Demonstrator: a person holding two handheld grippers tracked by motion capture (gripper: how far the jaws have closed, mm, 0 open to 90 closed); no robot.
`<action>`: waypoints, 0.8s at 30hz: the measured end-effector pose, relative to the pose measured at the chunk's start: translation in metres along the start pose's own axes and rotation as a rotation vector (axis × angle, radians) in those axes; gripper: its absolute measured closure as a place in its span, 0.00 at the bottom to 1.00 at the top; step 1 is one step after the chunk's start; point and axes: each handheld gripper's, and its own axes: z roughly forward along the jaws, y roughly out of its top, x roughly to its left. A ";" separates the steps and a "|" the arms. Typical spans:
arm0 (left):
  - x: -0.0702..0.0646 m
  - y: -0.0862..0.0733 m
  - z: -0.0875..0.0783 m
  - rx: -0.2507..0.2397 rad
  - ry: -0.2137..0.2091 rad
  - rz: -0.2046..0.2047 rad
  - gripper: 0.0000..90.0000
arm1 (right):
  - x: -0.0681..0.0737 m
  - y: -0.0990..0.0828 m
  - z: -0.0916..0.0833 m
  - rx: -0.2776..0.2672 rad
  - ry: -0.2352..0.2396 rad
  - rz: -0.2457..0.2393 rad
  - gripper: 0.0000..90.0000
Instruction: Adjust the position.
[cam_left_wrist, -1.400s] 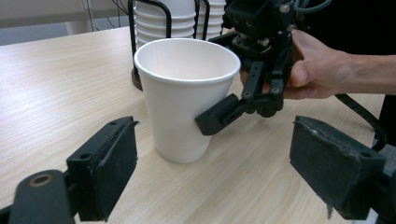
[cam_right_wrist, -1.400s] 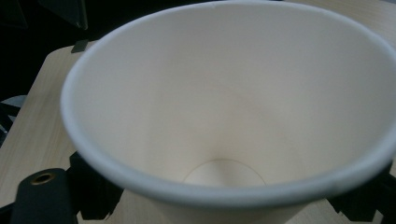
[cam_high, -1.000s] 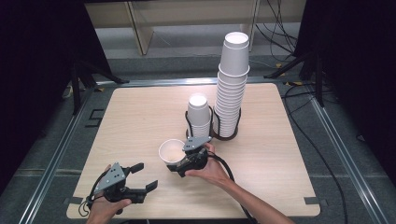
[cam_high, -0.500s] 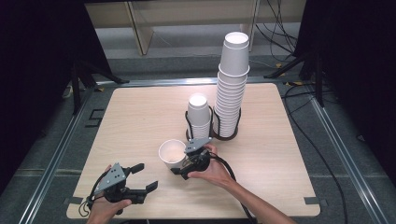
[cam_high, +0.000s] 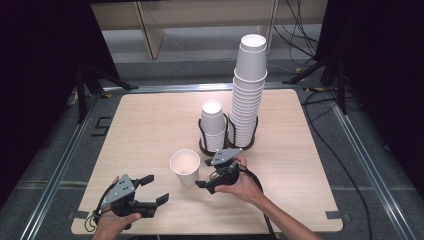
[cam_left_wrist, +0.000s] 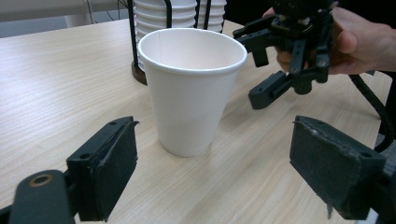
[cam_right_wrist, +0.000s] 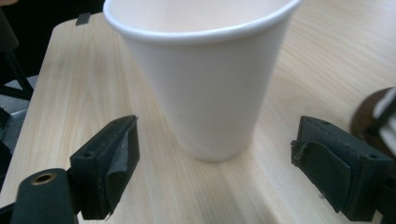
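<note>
A single white paper cup (cam_high: 185, 167) stands upright on the wooden table (cam_high: 150, 125), near the front middle. My right gripper (cam_high: 204, 173) is just right of it, open, jaws to either side of the cup's lower wall without touching. In the right gripper view the cup (cam_right_wrist: 205, 79) stands close between the spread jaws of the right gripper (cam_right_wrist: 217, 144). My left gripper (cam_high: 156, 189) rests open at the front left, pointing at the cup (cam_left_wrist: 191, 88). In the left gripper view the left gripper (cam_left_wrist: 212, 154) is a little short of the cup, and the right gripper (cam_left_wrist: 259, 70) shows beyond it.
Behind the cup, a black wire holder (cam_high: 227, 145) carries a short stack of white cups (cam_high: 213, 125) and a tall stack (cam_high: 247, 95). Cables trail off the table's right side. The table's front edge is close under both hands.
The cup and my right gripper have shifted slightly toward the front edge. The left gripper has stayed where it was.
</note>
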 end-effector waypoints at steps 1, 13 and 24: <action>0.000 0.000 0.000 -0.002 0.000 -0.003 0.16 | 0.000 0.000 -0.003 0.001 -0.005 0.010 0.17; 0.003 0.000 0.000 0.005 0.010 0.010 0.16 | -0.011 -0.006 -0.049 -0.086 -0.106 0.066 0.17; 0.004 -0.002 0.003 0.022 0.009 0.006 0.17 | -0.019 -0.016 -0.085 -0.144 -0.171 0.138 0.17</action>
